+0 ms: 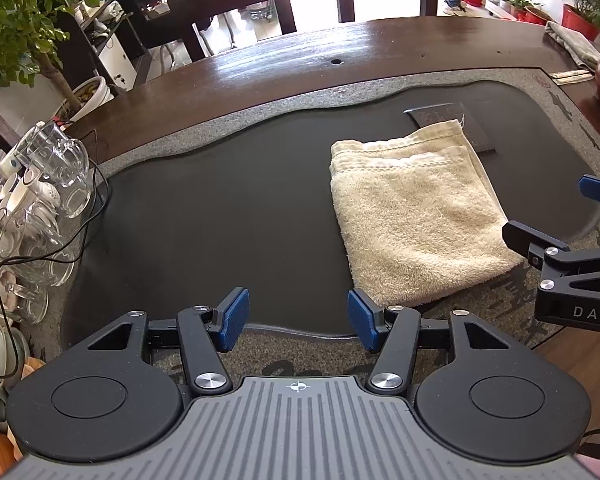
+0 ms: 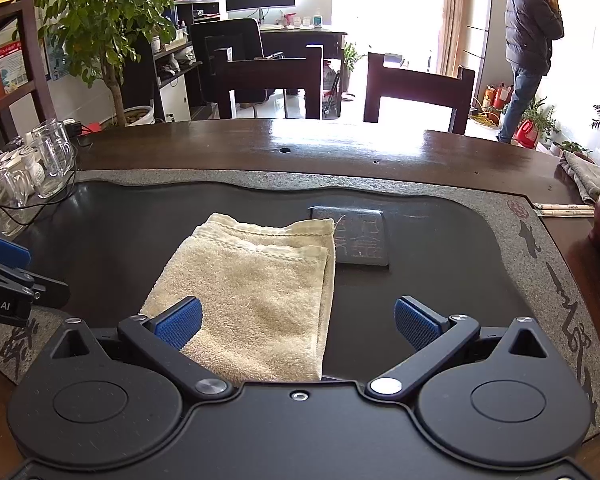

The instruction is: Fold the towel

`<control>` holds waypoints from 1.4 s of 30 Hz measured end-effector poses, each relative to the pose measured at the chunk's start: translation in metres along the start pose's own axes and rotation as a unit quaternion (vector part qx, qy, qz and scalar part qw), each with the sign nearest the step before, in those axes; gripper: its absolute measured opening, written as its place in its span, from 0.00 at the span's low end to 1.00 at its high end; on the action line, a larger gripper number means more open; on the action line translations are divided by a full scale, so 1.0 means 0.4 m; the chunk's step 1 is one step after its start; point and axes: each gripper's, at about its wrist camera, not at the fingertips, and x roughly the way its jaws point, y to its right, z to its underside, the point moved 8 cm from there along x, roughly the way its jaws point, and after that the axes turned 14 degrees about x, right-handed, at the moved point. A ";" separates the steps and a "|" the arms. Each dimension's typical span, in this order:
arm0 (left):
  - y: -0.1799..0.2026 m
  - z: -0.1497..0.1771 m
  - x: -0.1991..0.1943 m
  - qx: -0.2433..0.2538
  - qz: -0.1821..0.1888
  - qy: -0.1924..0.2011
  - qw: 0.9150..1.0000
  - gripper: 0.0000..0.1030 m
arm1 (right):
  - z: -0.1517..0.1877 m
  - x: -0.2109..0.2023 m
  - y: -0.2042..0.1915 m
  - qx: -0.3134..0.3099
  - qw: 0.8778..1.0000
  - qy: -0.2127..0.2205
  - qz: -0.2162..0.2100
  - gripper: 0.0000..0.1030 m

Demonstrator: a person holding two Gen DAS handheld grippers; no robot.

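Blue-padded right gripper is spread wide, nothing held; near edge of the cream terry towel, already folded over, lies flat on the dark stone tray just ahead, under its left pad. Towel's long axis runs away from that gripper. Left gripper also unclenched and empty, towel off to its right. Right hand looks nearer.
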 end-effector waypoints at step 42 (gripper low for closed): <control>-0.111 0.081 0.047 -0.068 -0.051 -0.042 0.996 0.55 | -0.027 0.056 0.389 0.070 0.991 0.047 0.108 1.00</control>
